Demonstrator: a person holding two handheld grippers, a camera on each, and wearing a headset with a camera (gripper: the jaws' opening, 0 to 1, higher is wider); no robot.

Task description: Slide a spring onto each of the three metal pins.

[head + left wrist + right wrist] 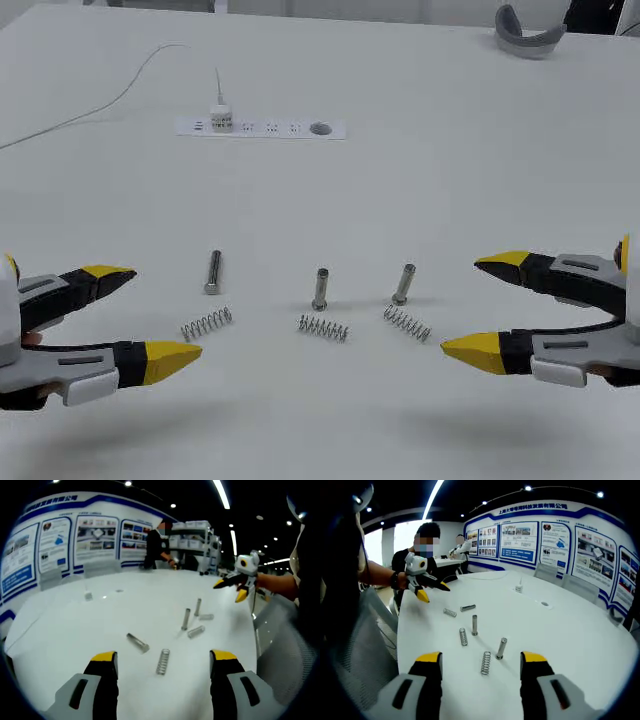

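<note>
**Head view.** A broad white table carries a power strip and its cable toward the far side. Three pins sit in a row near the front. The left pin lies flat, while the middle pin and right pin stand on end. Just in front of each lies a loose spring: the left spring, the middle spring and the right spring. No spring is on a pin, so I judge that all three remain to be done. The left gripper and right gripper hover at either side, well apart from the parts. Both have their jaws spread and hold nothing.

**Left gripper view.** Its own jaws gape wide, with the left spring between their tips and the lying pin just beside it. This suggests that pair will be taken first. Unlike the head view, this one takes in the room: wall posters, a standing person, and the right gripper across the table.

**Right gripper view.** Its jaws are also spread and empty, framing the right spring and right pin. From this low angle the two standing pins clearly rise off the table, which is harder to judge from overhead. The left gripper shows beyond the row.
</note>
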